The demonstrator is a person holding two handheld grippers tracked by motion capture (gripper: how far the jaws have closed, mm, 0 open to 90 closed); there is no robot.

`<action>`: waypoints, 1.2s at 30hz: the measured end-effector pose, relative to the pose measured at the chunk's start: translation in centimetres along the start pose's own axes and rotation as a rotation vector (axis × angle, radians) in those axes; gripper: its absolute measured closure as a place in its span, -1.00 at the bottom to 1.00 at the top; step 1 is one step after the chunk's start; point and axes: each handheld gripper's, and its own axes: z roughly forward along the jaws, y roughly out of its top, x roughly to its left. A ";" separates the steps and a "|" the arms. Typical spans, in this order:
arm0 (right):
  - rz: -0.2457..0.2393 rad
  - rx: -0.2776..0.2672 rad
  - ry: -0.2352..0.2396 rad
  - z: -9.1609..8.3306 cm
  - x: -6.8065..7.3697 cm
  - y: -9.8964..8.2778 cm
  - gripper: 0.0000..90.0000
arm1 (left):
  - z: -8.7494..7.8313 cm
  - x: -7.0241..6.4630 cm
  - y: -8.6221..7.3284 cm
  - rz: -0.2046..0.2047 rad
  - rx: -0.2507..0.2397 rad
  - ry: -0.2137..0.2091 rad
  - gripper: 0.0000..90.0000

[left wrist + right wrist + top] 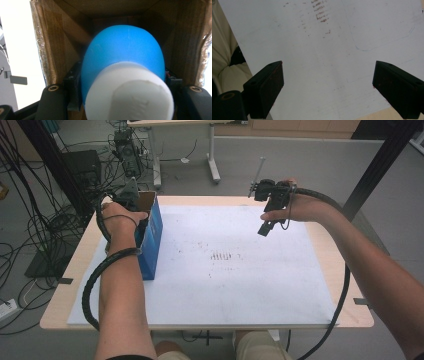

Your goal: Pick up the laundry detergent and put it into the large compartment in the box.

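left gripper view: blue-and-white object (125, 75) between closed jaws inside cardboard box (62, 45)

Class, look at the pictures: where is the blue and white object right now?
In the left gripper view, the blue and white object sits between the left hand-held gripper's jaws, inside the open cardboard box at the table's left side.

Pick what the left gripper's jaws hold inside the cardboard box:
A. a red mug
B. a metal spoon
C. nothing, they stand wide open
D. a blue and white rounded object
D: in the left gripper view the left gripper is clamped on a blue and white rounded object that sits between the brown walls of the cardboard box.
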 end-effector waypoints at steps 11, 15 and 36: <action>0.001 -0.002 0.000 0.0 0.0 0.0 -0.78 | 0.0 0.0 0.1 0.002 -0.001 0.000 -0.18; 0.003 0.000 0.001 0.1 0.0 0.2 -0.78 | 0.0 0.0 0.0 0.003 -0.002 -0.001 -0.18; -0.003 -0.001 0.001 0.1 0.1 0.3 -0.78 | 0.0 0.0 0.0 0.011 -0.004 -0.002 -0.18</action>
